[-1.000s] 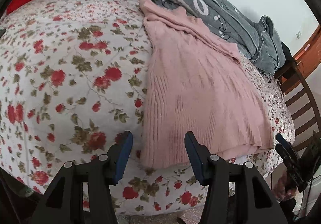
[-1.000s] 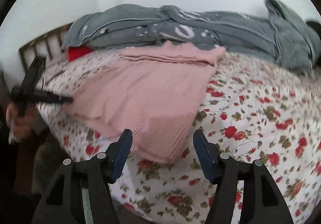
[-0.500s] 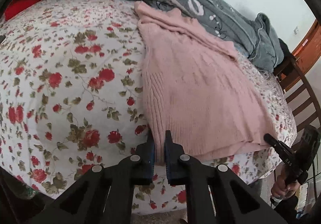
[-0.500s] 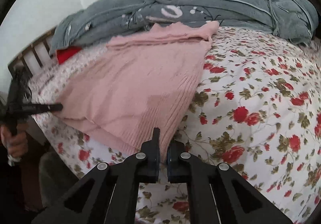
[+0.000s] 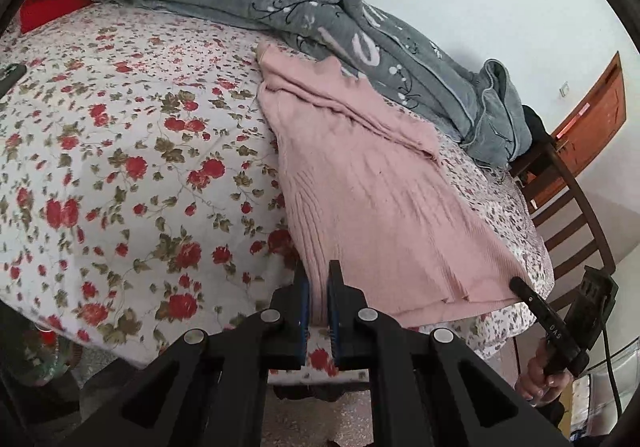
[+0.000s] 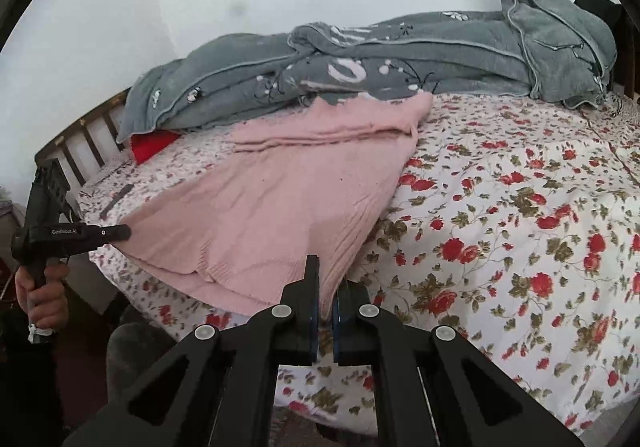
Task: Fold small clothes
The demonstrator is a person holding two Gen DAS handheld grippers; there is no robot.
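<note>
A pink knit top (image 5: 372,207) lies flat on a floral bed (image 5: 120,167). Left tool (image 5: 318,287) and right tool (image 6: 326,287) each pinch a near hem corner; the lengthwise fold looks barely begun.

Pink ribbed knit garment (image 5: 372,207) lies flat on the floral bed, near hem corners lifted.
</note>
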